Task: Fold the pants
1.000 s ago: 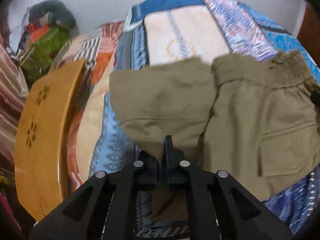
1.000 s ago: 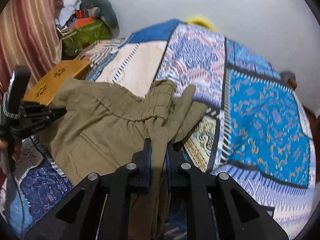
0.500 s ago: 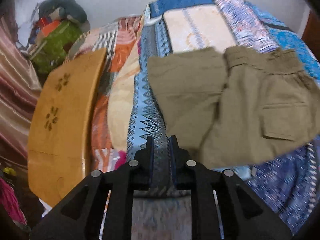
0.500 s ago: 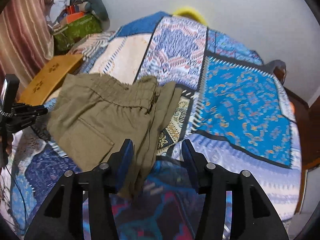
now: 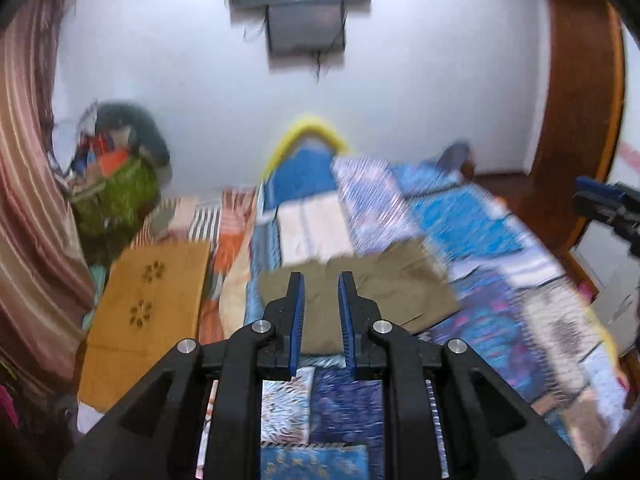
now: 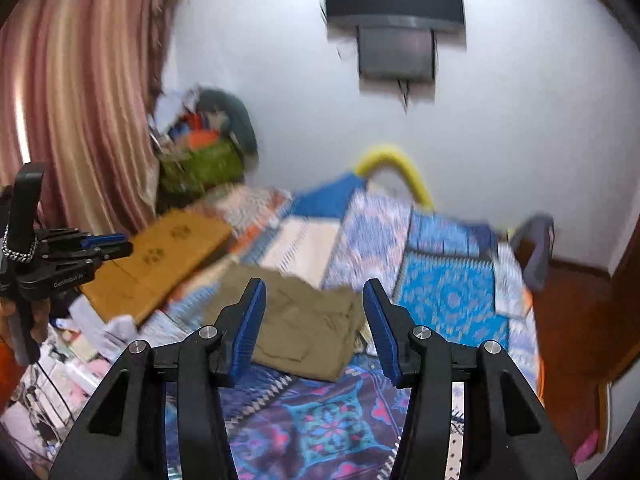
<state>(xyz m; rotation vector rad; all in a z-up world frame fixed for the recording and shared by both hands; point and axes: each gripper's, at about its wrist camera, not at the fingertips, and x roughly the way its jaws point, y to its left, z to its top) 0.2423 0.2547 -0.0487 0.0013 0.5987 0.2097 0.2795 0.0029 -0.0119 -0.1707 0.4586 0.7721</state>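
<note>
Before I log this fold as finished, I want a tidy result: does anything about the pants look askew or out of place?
Nothing stands out. The pants lie folded in a compact bundle on the bedspread, clear of both open grippers, though blur hides any fine wrinkles.

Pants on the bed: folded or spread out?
Folded. The pants lie as a compact olive block on the patchwork quilt, no legs trailing; how neatly the layers line up is blurred.
</note>
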